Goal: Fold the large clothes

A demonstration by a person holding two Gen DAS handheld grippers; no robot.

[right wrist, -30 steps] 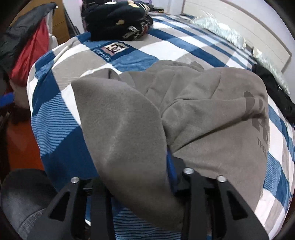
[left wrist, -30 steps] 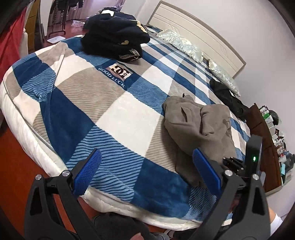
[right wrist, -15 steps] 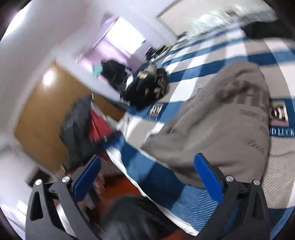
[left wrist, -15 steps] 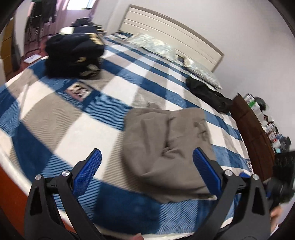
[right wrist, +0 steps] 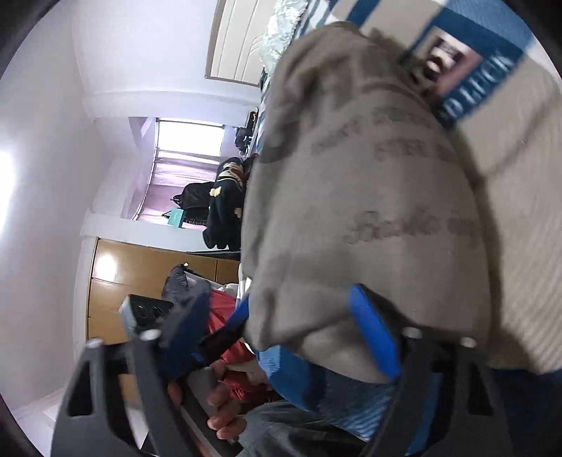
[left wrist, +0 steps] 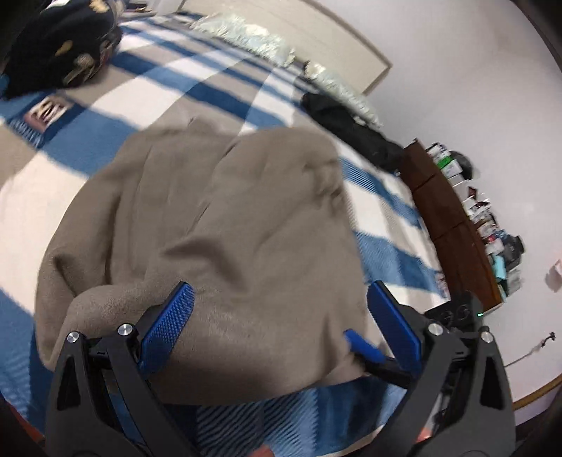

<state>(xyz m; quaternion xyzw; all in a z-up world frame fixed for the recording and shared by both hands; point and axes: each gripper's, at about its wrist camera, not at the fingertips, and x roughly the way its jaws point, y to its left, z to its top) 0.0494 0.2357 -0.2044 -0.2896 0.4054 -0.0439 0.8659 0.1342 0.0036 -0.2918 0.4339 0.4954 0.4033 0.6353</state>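
While the grey garment (left wrist: 224, 225) is lying bunched on the bed (left wrist: 383, 225), the left gripper (left wrist: 281, 316) is hanging open, and the right gripper (right wrist: 281, 323) is closing, its pads not yet pressing the cloth's edge between them.

White walls (left wrist: 474, 88) are closing in a bedroom where a bed (left wrist: 217, 91) is wearing a blue, white and beige striped blanket under a pale headboard (left wrist: 316, 31). A dark wooden dresser (left wrist: 446, 218) is standing against the wall beside it. Daylight is pouring through a window (right wrist: 189, 137), glaring off an orange-brown wardrobe (right wrist: 116, 277).
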